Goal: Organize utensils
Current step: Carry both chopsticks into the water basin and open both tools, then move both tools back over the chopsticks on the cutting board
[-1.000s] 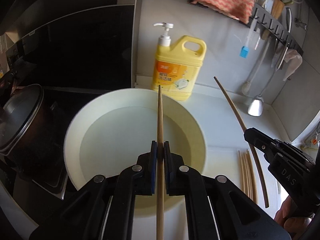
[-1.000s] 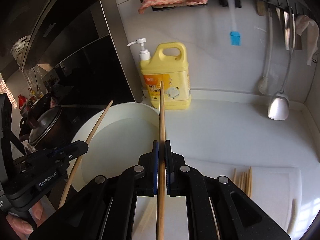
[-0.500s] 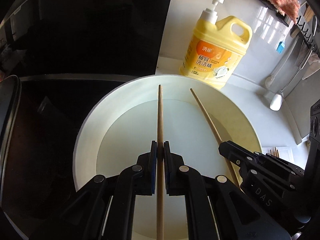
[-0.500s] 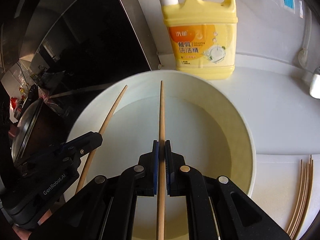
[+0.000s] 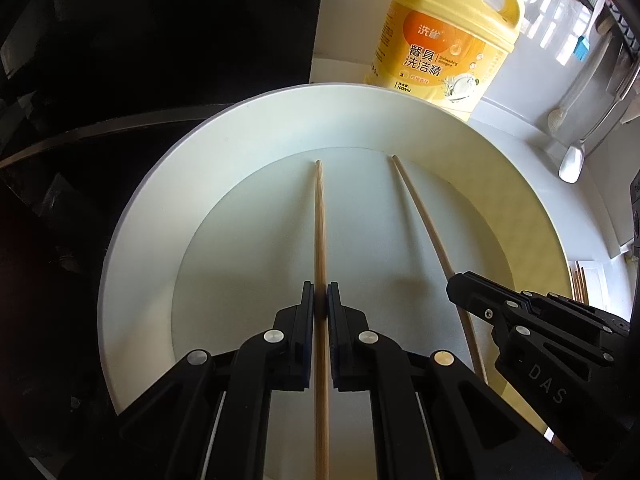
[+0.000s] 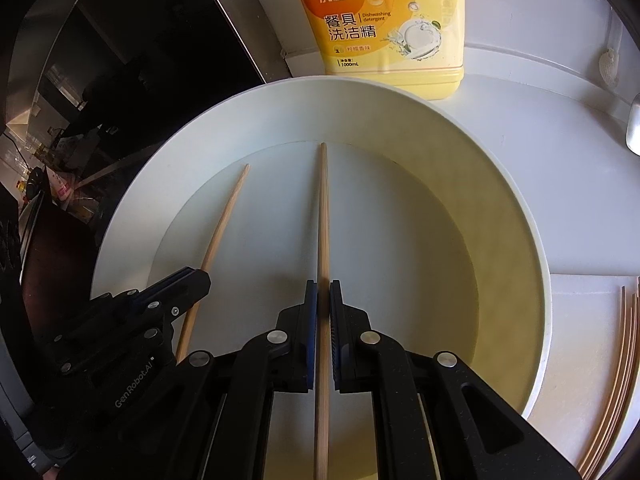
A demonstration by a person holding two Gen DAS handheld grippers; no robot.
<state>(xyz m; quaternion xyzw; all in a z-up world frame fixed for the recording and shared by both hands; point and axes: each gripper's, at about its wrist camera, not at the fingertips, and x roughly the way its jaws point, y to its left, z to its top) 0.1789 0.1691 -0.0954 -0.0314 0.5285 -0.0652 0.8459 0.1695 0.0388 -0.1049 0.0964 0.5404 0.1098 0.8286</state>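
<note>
A large white basin (image 5: 132, 216) (image 6: 516, 200) fills both views. My left gripper (image 5: 321, 294) is shut on a wooden chopstick (image 5: 320, 224) that points into the basin, its tip near the far edge of the floor. My right gripper (image 6: 323, 290) is shut on a second chopstick (image 6: 323, 208), which runs almost parallel to the first. In the left wrist view the right gripper (image 5: 454, 286) and its chopstick (image 5: 420, 208) show on the right. The right wrist view has the left gripper (image 6: 202, 278) and its chopstick (image 6: 226, 216) on the left.
A yellow dish detergent jug (image 5: 444, 36) (image 6: 394, 24) stands just behind the basin. Several more chopsticks (image 6: 616, 376) lie on a white board to the right. A dark stove area (image 5: 120, 40) lies left. Ladles and a brush hang at the far right wall (image 5: 576, 92).
Both grippers have come down and forward over the basin with their chopsticks, tilting more steeply. The basin and jug now look much larger; the pot at left has left the view.
</note>
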